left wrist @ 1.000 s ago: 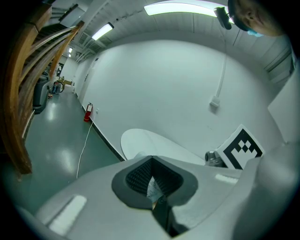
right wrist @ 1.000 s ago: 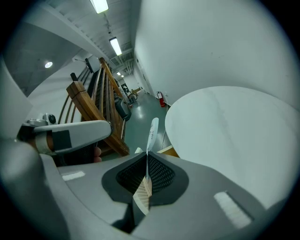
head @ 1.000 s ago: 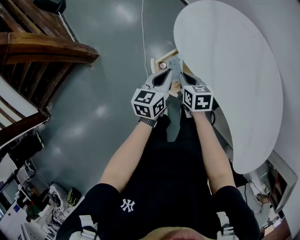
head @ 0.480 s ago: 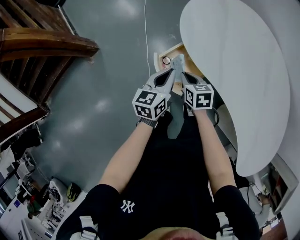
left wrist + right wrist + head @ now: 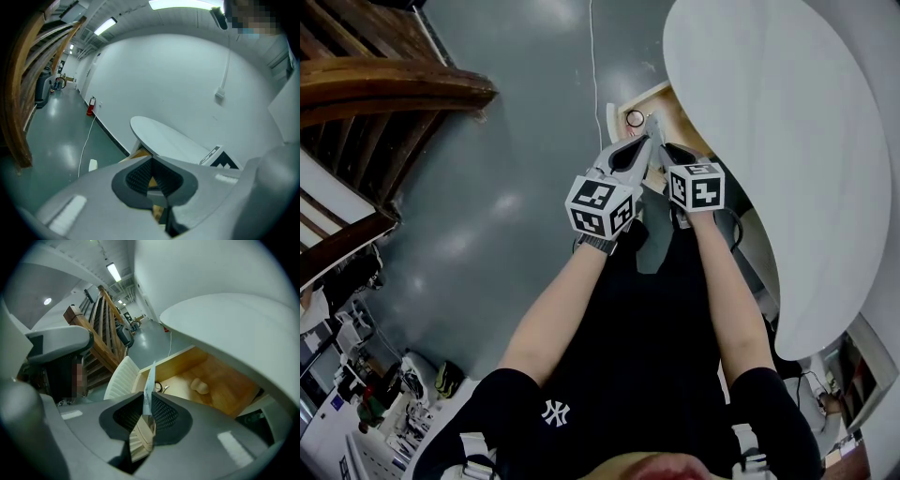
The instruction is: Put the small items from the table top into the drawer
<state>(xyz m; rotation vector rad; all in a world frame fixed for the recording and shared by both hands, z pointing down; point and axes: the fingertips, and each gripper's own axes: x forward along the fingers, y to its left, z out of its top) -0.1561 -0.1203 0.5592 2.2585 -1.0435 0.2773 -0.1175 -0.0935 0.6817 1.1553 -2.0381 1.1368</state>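
An open wooden drawer (image 5: 667,97) juts out under the white oval table (image 5: 769,141). Both grippers hang over it side by side. My right gripper (image 5: 148,394) has a thin pale card with a ribbed cream packet (image 5: 149,378) standing between its pads. Its jaws have just been opening, and the card leans loosely in the narrow gap. Inside the drawer (image 5: 187,359) lie a beige lump (image 5: 200,386) and a small dark ring (image 5: 158,387). My left gripper (image 5: 151,161) is shut with nothing in it, its tip (image 5: 651,129) next to my right gripper (image 5: 662,157).
The table top (image 5: 234,329) overhangs the drawer on the right. A white ribbed object (image 5: 119,376) stands by the drawer's left side. A wooden staircase (image 5: 384,94) rises at the left, and a thin white cable (image 5: 591,56) runs across the grey floor.
Both grippers have sunk toward the open drawer. More of the drawer's inside shows past their tips.
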